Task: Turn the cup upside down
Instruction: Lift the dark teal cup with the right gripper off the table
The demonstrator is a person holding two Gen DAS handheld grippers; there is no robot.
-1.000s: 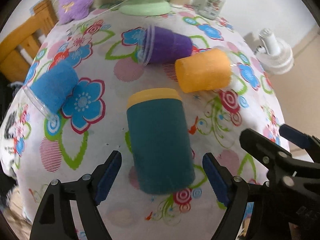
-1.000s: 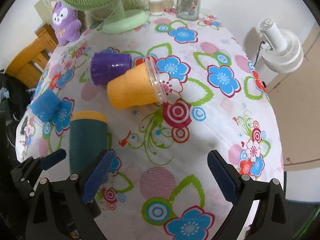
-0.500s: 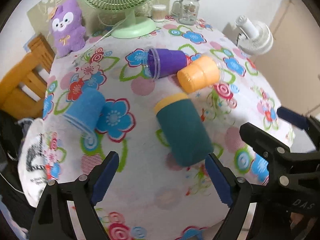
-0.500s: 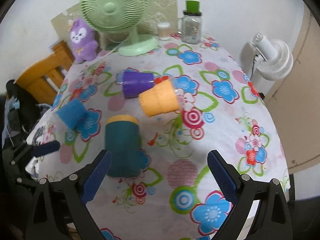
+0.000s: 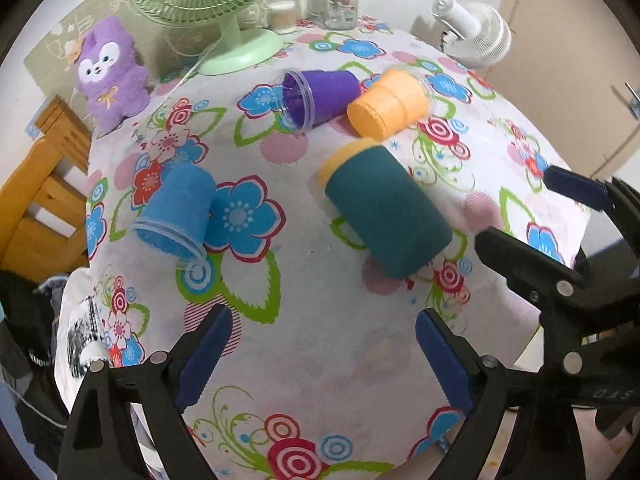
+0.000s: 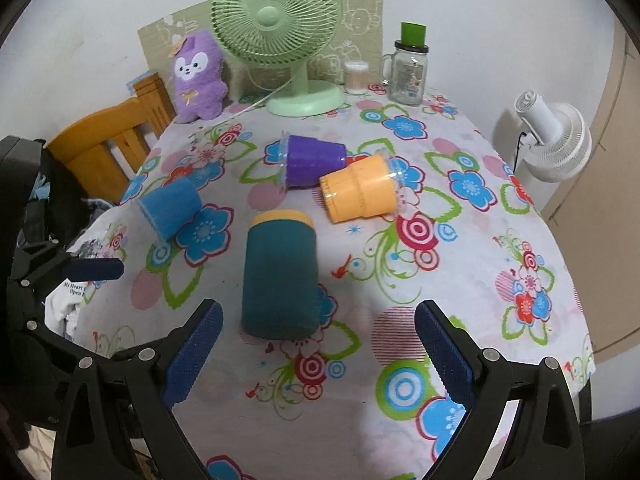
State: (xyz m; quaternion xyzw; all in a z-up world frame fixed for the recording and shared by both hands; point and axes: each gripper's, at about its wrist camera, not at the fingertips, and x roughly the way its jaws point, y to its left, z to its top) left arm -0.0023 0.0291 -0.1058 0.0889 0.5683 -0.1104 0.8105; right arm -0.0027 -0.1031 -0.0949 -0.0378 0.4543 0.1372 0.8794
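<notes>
Several cups lie on their sides on the floral tablecloth. A teal cup with a yellow rim [image 5: 386,210] [image 6: 282,276] lies nearest, beyond both grippers. An orange cup [image 5: 390,104] [image 6: 360,190] and a purple cup [image 5: 320,94] [image 6: 314,160] lie touching behind it. A blue cup [image 5: 178,210] [image 6: 172,206] lies to the left. My left gripper [image 5: 322,354] is open and empty above the table's near part. My right gripper [image 6: 318,348] is open and empty, just short of the teal cup's base. The right gripper also shows in the left wrist view [image 5: 560,240].
A green desk fan [image 6: 280,36], a purple plush toy [image 6: 198,76], a glass jar with a green lid [image 6: 408,68] and a small cotton-swab pot [image 6: 355,77] stand at the table's back. A wooden chair [image 6: 108,148] is at the left, a white fan [image 6: 554,138] at the right.
Both grippers have pulled back and risen from the table, so the cups look smaller and farther. The cups have not moved. Both grippers stay open.
</notes>
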